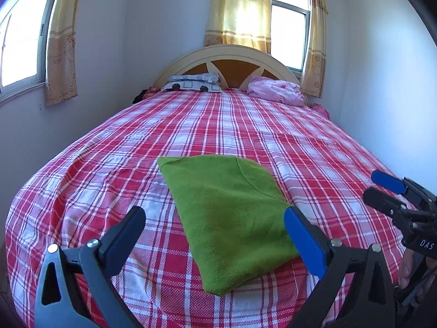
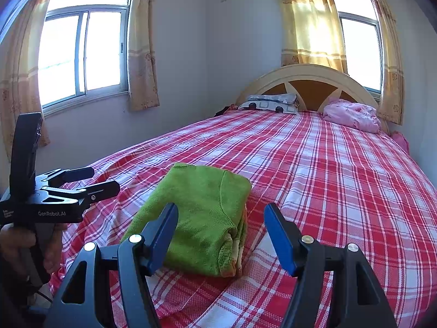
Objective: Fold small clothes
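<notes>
Two black fingers of the left gripper [image 1: 215, 218] stand wide apart in the left wrist view, holding nothing. The folded green cloth [image 1: 226, 218] lies flat on the red checked bed [image 1: 109, 164], just past them.

In the right wrist view, the right gripper [image 2: 221, 218] is spread too (nothing pinched). The cloth sits near its left finger.

A lime-green folded garment [image 1: 226, 218] lay on a bed sheet [image 1: 109, 164] checked in red, white and pale pink. A pink bundle [image 1: 275, 91] and a blue-and-white patterned pillow [image 1: 192, 82] sat before a cream-and-orange headboard [image 1: 229, 63], flanked by yellow floral-banded curtains [image 1: 237, 13]. The grippers were black with blue pads [image 1: 303, 240].
</notes>
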Tool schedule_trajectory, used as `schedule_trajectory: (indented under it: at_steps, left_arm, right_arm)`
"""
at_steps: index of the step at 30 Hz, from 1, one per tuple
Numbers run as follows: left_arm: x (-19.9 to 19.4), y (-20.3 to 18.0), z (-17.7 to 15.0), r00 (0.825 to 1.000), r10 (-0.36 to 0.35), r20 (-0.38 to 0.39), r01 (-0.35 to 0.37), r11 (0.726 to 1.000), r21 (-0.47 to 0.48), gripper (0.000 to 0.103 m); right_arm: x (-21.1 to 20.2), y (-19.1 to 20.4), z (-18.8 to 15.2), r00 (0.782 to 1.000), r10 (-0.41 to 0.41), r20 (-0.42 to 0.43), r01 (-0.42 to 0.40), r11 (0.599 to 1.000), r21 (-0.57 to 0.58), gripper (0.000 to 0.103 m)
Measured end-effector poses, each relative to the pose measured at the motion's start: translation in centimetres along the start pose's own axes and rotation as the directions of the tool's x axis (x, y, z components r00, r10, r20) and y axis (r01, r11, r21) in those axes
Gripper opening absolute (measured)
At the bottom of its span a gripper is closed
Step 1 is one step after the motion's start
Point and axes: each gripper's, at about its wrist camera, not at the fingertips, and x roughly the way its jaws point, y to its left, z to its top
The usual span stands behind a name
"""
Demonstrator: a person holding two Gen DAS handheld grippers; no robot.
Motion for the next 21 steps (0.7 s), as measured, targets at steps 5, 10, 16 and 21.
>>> schedule_trajectory:
  at_steps: [5, 10, 16, 21]
  left_arm:
    - [-0.3, -0.1, 0.2, 0.999, 0.029, 0.018, -0.03, 0.999, 0.016, 0.103]
    - [-0.4, -0.1, 0.4, 1.0, 0.021, 0.018, -0.021, 1.0, 0.014, 0.103]
    - [-0.3, 0.4, 0.6, 0.999, 0.032, 0.022, -0.032, 0.999, 0.001, 0.103]
    - [-0.5, 2.1, 0.8, 0.998, 0.055, 0.041, -0.052, 0.997, -0.053, 0.103]
  right_arm:
    - [-0.6, 0.0, 0.2, 1.0, -0.001, 0.023, 0.001, 1.0, 0.0, 0.066]
    - [-0.8, 0.2, 0.4, 1.0, 0.0, 0.029, 0.0, 1.0, -0.008, 0.066]
    - [-0.8, 0.5, 0.4, 1.0, 0.013, 0.022, -0.013, 1.0, -0.02, 0.066]
    - [-0.7, 0.9, 0.4, 1.0, 0.02, 0.021, -0.019, 0.999, -0.038, 0.066]
